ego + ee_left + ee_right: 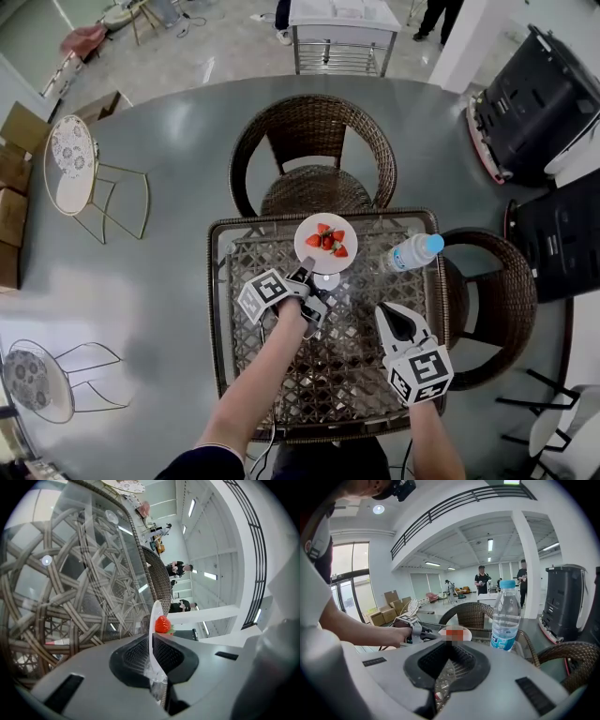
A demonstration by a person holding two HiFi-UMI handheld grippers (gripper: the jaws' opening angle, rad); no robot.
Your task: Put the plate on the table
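One plate (342,262) lies level, rim in left hand-held gripper (305,272).

Illumination is bright and even in all views. Sources are long white ceiling strip lights (489,544) and tall glazed windows (349,588). White glare streaks lie on the square glass-topped wicker table (70,597). The glossy grey floor (178,122) shows sheen. Shadows are soft. Both gripper views bend strongly, with black corners.

Floor (178,131): grey, shiny
Chairs (314,141): 2, brown wicker
Walls (440,531): white
Lights (490,544): long strips up top
Boxes (13,178): brown, L side
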